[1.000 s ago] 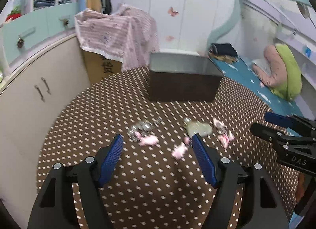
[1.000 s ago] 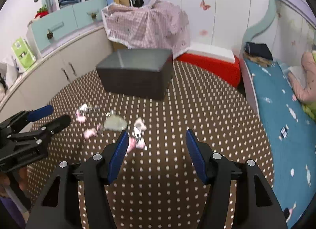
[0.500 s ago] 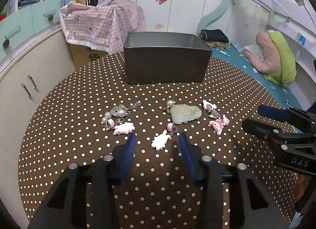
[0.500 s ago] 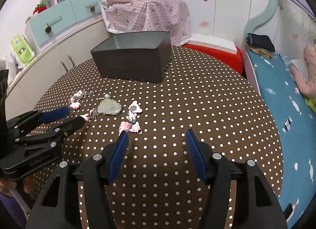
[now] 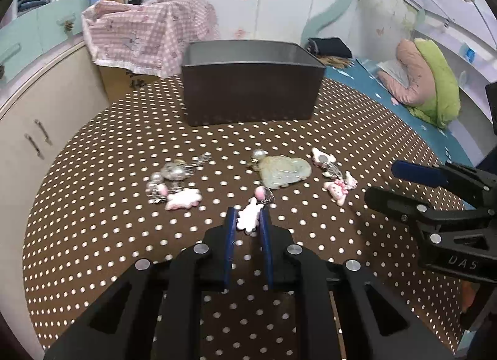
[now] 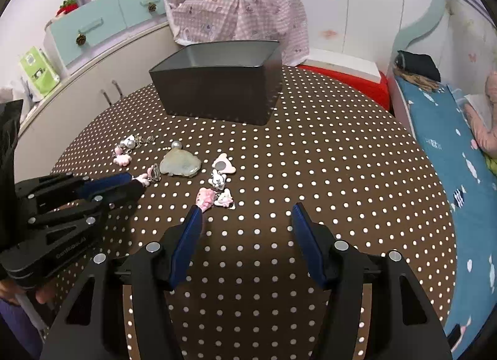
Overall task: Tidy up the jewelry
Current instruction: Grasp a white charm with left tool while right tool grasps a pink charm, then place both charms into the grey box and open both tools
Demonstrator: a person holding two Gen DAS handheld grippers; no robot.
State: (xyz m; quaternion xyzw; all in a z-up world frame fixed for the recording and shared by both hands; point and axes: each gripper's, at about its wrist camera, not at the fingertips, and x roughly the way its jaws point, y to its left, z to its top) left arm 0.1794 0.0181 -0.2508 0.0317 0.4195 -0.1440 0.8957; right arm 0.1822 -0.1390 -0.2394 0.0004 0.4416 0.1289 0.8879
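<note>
Left wrist view: left claw (image 5: 248, 220), jaws just closing and now nearly together, blue pads pressed against either side of a small white-pink charm (image 5: 248, 216) lying on the desk (image 5: 93, 236); a pink bead and metal clasp trail from the charm's far end. Right claw (image 6: 245, 220): jaws standing apart, nothing between them, its left pad tip just beside a pink charm cluster (image 6: 214, 197).

Desk: round, covered in brown cloth with white polka dots. Room: white wardrobe doors with butterfly stickers, teal drawers, a pink checked cloth (image 5: 149, 37) draped over a cardboard box, and a bed with a blue sheet (image 6: 450, 158) to the right.

Further items on the desk: pale green jade pendant (image 5: 284, 170) with a pearl at its upper left; a bunch of pearl and silver pieces with a pink charm (image 5: 174, 183) to the left; the pink charm cluster to the right. Dark grey open box (image 5: 251, 90) stands beyond the jewelry, well apart from it.
</note>
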